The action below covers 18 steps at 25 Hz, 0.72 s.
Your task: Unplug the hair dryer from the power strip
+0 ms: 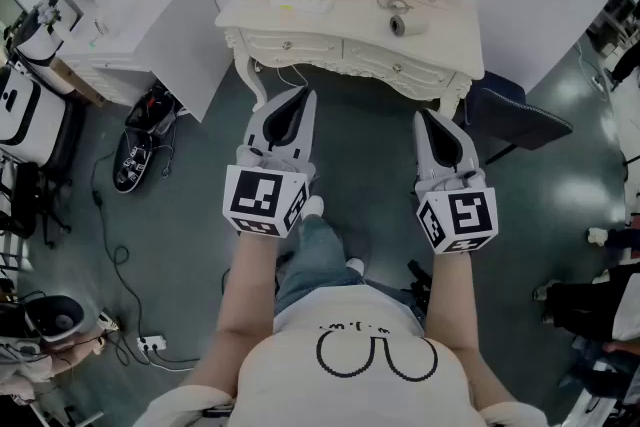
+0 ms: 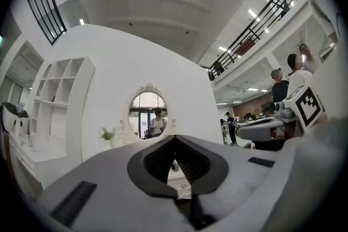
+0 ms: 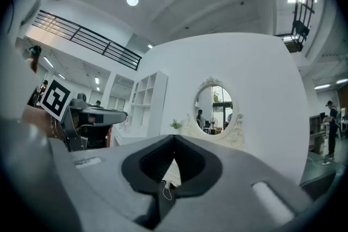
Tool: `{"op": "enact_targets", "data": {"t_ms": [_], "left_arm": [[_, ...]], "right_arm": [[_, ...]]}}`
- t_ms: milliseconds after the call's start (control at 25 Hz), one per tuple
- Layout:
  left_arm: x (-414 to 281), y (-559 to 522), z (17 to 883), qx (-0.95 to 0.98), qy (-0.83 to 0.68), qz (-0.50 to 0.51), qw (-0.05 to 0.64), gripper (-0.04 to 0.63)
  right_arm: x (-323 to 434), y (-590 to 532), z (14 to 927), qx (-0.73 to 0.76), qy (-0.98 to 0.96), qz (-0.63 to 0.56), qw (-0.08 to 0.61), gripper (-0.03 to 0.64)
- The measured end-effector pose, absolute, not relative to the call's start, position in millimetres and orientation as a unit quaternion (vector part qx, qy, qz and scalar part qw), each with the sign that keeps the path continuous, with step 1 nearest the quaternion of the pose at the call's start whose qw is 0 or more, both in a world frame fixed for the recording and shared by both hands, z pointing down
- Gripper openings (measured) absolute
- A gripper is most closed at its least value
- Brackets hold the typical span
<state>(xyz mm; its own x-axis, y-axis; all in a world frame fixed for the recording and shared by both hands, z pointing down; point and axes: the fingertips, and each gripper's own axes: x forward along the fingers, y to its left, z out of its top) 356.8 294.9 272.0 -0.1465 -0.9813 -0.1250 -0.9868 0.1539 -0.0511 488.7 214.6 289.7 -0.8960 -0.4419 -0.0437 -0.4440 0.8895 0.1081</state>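
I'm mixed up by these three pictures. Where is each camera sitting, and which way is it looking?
Head view: on the person's head, looking steeply down at the white dressing table and floor; shows forearms, shirt, left gripper and right gripper.
Left gripper view: on the left gripper, looking along its shut jaws toward the oval mirror; the right gripper shows at right.
Right gripper view: on the right gripper, looking along its shut jaws; the left gripper shows at left.
Shared: both gripper views see that mirror.

Nothing legible — the shirt print (image 1: pixel 352 326) is too small
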Motion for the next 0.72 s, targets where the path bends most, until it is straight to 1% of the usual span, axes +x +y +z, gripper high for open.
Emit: {"op": "enact_targets", "data": {"t_ms": [360,480,720], "left_arm": [[307,271,276,-0.660,0.748,0.042,0.051,-0.002],[278,259,279,-0.655,0.753,0.047,0.050,-0.002],[210,210,289,-0.674,0.736,0.068,0.015,-0.002]], "right_arm": [[444,188,289,-0.237,0.970,0.060,0.006,0.000],[416,178,290,-0.227,0.972,0.060,0.011,0.000],[347,133,297,-0.218,0.975,0.034,0.000,0.002]]}}
